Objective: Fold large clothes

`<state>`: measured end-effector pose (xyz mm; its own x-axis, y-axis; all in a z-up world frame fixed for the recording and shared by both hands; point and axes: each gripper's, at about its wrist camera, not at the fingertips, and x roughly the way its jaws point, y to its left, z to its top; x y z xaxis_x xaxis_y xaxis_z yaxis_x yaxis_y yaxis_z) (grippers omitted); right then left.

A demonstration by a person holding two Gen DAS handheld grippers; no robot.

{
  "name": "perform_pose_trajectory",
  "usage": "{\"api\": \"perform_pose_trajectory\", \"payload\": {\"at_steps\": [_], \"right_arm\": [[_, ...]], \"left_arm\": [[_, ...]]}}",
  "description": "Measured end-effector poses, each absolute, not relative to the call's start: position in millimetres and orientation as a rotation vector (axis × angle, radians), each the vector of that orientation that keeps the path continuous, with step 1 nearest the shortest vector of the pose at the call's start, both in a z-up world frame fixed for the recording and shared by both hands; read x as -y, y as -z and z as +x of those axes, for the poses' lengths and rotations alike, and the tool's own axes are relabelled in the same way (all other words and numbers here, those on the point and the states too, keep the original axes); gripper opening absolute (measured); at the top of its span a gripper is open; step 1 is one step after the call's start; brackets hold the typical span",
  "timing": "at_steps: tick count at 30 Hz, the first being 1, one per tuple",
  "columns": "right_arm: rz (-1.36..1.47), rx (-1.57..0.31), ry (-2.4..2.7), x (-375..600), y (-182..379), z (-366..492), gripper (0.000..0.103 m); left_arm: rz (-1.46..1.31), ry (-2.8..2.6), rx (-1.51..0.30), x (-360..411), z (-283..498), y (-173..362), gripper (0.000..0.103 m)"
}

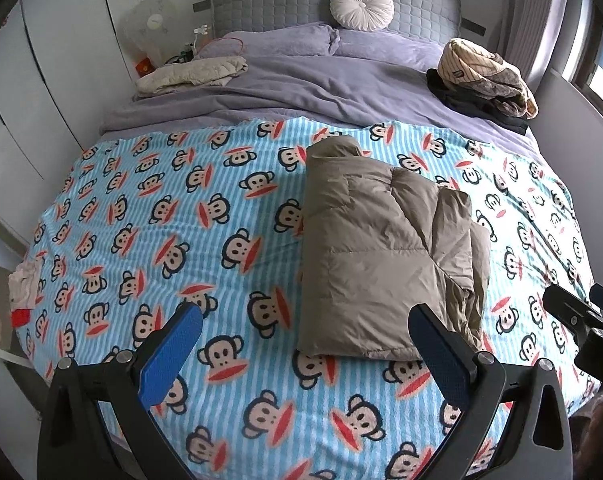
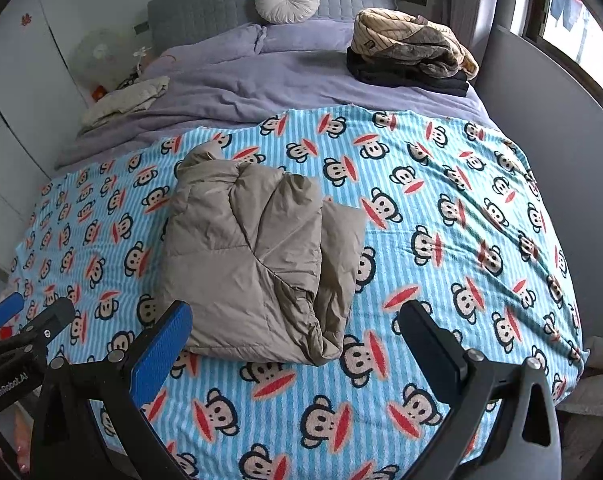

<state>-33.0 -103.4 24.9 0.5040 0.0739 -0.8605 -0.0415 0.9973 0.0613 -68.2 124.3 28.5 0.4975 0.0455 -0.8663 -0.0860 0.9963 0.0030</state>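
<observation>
A beige puffy down jacket (image 1: 385,248) (image 2: 257,256) lies folded into a thick bundle on the blue monkey-print blanket (image 1: 189,240) (image 2: 441,240). My left gripper (image 1: 305,320) hovers open above the blanket, just short of the bundle's near edge, with nothing between its blue-padded fingers. My right gripper (image 2: 295,322) also stands open and empty in front of the bundle's near end. In the left wrist view the right gripper (image 1: 581,312) shows at the right edge. The left gripper (image 2: 25,312) appears at the left edge of the right wrist view.
A pile of folded clothes (image 1: 485,76) (image 2: 413,52) sits at the bed's far right on the purple duvet (image 1: 301,80). A cream garment (image 1: 189,74) lies far left. A round cushion (image 1: 361,6) leans on the grey headboard. White wardrobes stand left, a window right.
</observation>
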Motion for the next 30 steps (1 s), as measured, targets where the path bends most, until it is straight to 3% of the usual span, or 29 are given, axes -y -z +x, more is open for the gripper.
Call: {"api": "perform_pose_trajectory", "payload": {"at_steps": [30], "right_arm": [[0.035,-1.043,-0.069,104.4,-24.1,-31.3,0.103]], "left_arm": [[-0.033,-0.09,-1.047,-121.1,-66.3,-27.2,0.103]]}}
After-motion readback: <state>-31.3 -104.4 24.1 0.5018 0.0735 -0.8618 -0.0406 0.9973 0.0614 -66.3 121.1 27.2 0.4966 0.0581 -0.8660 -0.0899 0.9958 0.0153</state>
